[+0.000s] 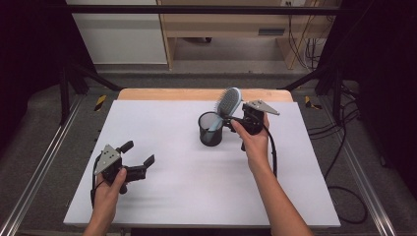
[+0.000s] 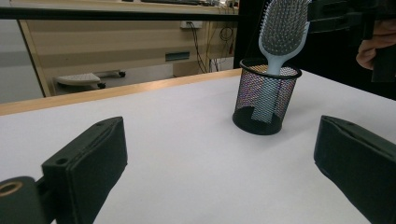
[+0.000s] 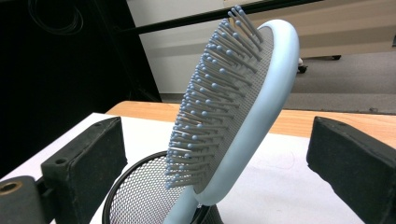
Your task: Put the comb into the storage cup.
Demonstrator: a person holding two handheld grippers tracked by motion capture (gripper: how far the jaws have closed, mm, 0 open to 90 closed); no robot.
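Currently your right gripper (image 1: 235,121) sits just beside the black wire-mesh cylindrical cup (image 1: 211,129), which stands upright on the white table sheet (image 1: 187,196), toward its far right. A pale blue oval paddle hairbrush (image 1: 227,103) stands handle-down inside that cup, its head rising above the rim and leaning toward the far right. In the right gripper view the brush head (image 3: 238,102) is between your two black jaws, bristles facing left, with white sheet visible on either side of it; the jaws stand spread and neither pad touches the brush. Your left gripper (image 1: 139,158) hovers at the near left of the sheet, well apart from the cup, jaws wide apart and holding nothing. The left gripper view looks across bare sheet at the cup (image 2: 266,95), and the handle shows through the mesh down to the base. A strip of wooden tabletop (image 1: 162,94) shows along the sheet's far edge.
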